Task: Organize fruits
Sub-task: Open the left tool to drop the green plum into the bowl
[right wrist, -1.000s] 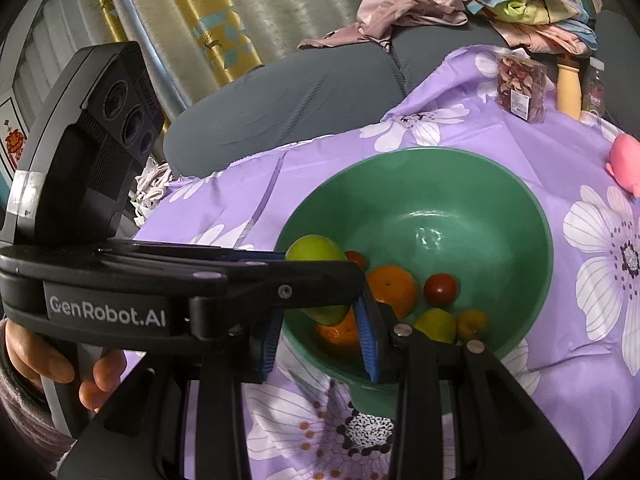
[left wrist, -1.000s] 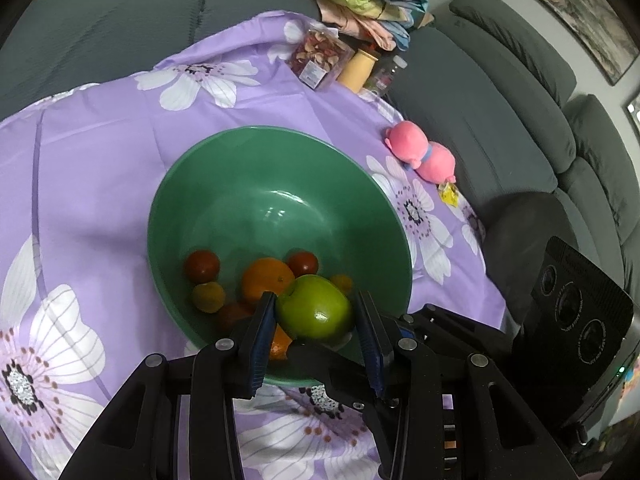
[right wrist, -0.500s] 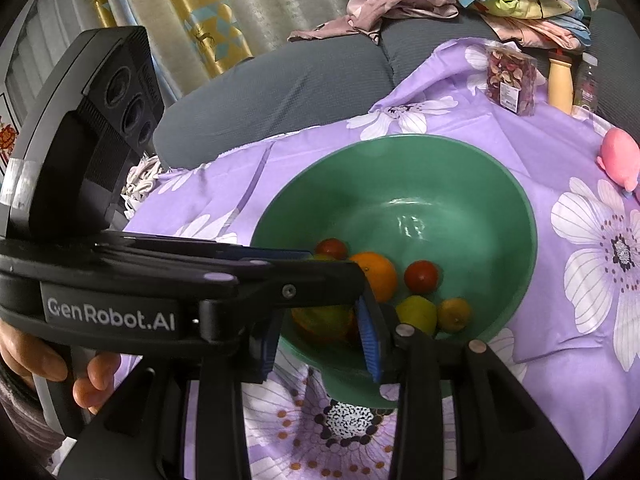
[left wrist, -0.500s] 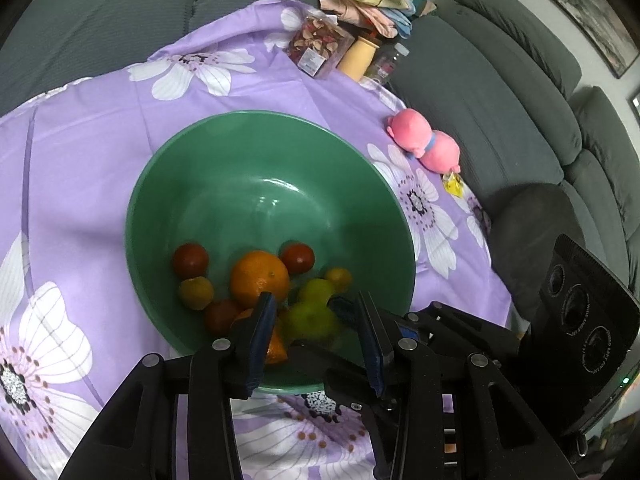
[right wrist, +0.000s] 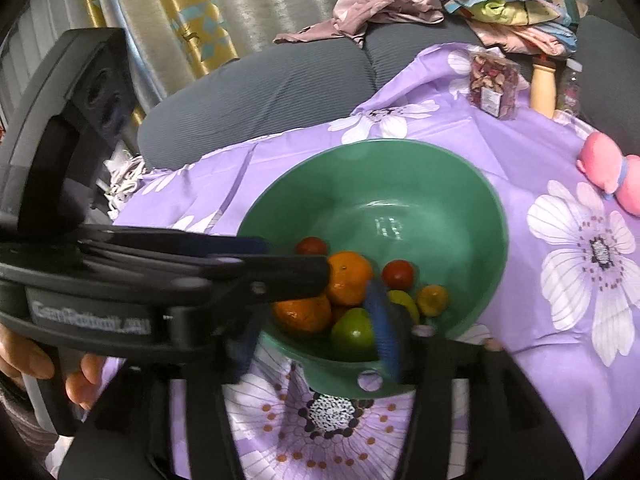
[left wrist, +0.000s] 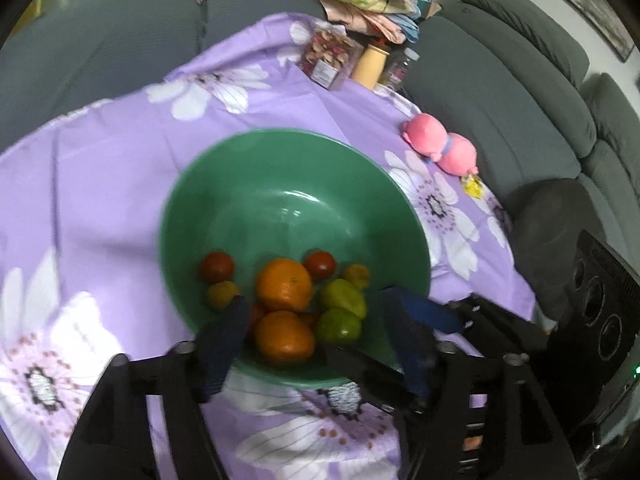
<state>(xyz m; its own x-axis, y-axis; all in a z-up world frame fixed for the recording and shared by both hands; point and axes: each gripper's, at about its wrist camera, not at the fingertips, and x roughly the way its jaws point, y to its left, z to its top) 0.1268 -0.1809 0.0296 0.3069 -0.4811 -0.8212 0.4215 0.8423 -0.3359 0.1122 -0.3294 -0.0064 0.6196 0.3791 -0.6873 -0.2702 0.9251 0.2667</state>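
A green bowl [left wrist: 280, 168] [right wrist: 400, 168] sits on a purple flowered cloth and holds two oranges [left wrist: 284, 284], red tomatoes [left wrist: 216, 266], small yellow fruits and a green apple [left wrist: 339, 325] [right wrist: 354, 334]. My left gripper [left wrist: 316, 340] is open and empty, its fingers spread over the bowl's near rim with the apple lying between and below them. It also shows from the side in the right wrist view [right wrist: 296, 270]. My right gripper [right wrist: 312, 328] is open and empty at the bowl's near edge.
A pink plush toy [left wrist: 440, 146] lies on the cloth right of the bowl. A snack packet [left wrist: 328, 58], a yellow bottle [left wrist: 372, 66] and a small jar stand at the far edge. Grey sofa cushions and folded clothes lie behind. The purple cloth [left wrist: 100, 184] spreads left.
My left gripper opened and let go of the green apple, which dropped into the bowl beside the oranges. Both grippers have opened wider and pulled back slightly.
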